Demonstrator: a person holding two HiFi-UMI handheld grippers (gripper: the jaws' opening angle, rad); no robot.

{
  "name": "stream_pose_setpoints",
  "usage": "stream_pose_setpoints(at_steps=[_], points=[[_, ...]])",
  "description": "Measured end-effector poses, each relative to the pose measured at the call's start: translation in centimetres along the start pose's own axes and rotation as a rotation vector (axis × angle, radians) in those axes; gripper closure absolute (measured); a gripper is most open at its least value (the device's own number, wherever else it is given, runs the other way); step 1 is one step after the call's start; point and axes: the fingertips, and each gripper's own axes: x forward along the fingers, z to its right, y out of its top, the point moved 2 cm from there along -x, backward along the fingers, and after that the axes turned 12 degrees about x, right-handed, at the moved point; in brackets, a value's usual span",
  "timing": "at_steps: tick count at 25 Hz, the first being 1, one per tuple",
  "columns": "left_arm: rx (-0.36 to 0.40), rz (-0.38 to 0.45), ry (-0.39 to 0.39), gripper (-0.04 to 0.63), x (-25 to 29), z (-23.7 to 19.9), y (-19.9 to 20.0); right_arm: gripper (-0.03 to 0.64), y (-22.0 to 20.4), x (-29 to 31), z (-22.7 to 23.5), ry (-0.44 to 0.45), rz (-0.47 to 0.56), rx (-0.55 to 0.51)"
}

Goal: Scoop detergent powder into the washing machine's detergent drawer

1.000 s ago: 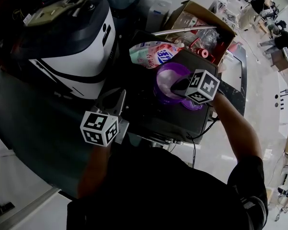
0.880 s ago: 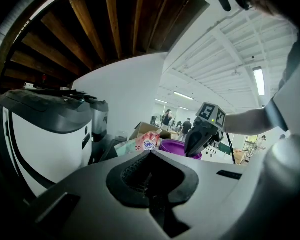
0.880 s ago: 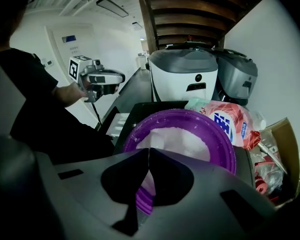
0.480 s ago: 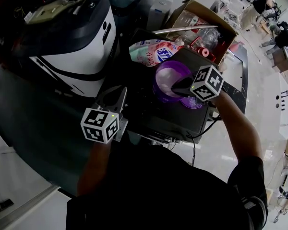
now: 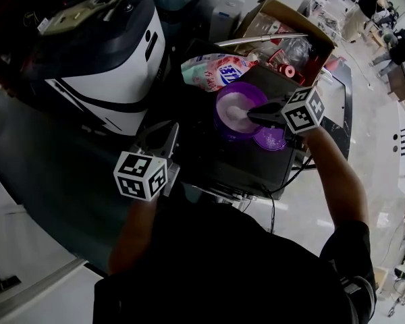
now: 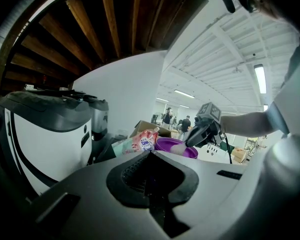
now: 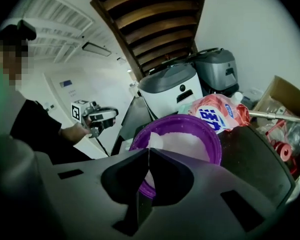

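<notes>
Detergent powder (image 5: 235, 106): white, heaped inside the purple bowl (image 5: 219, 117); a bare stretch of the bowl's inner wall shows on the near side.
Purple bowl position: upright on the black top (image 5: 243, 171), in front of you and to the right of centre.
Scoop (image 5: 241, 115): white; its end is down in the bowl on the powder, and its handle runs back to your right gripper.
Right gripper (image 5: 255, 117): your jaws are pressed together on the scoop handle, with the white scoop showing just past their tips. The gripper reaches over the bowl's right rim.
Left gripper (image 5: 165, 135): your jaws are closed against each other with nothing between them. It hangs above the left edge of the black top, well apart from the bowl.
Detergent bag (image 5: 212, 71): pink and blue, lying on its side just behind the bowl.
Purple lid (image 5: 270, 139): flat on the black top, just beside the bowl's right side, below your right gripper.
White-and-black appliance (image 5: 101, 66): stands to the left of the black top.
Cardboard box (image 5: 283, 19): open, behind the bowl, to the right of the bag.
</notes>
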Motion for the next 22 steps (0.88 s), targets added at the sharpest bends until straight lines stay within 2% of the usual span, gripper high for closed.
stream_pose_setpoints(at_steps=[12, 19, 22], points=[[0.002, -0.029, 0.024, 0.587, -0.8, 2.4, -0.5, 0.597, -1.1, -2.2, 1.7, 0.067, 0.16, 0.126], [-0.015, -0.052, 0.08, 0.587, -2.1, 3.6, -1.3, 0.597, -1.2, -3.0, 1.9, 0.19, 0.25, 0.203], [-0.026, -0.06, 0.113, 0.588, -2.8, 3.7, -1.5, 0.597, -0.9, -3.3, 1.6, 0.216, 0.264, 0.207]])
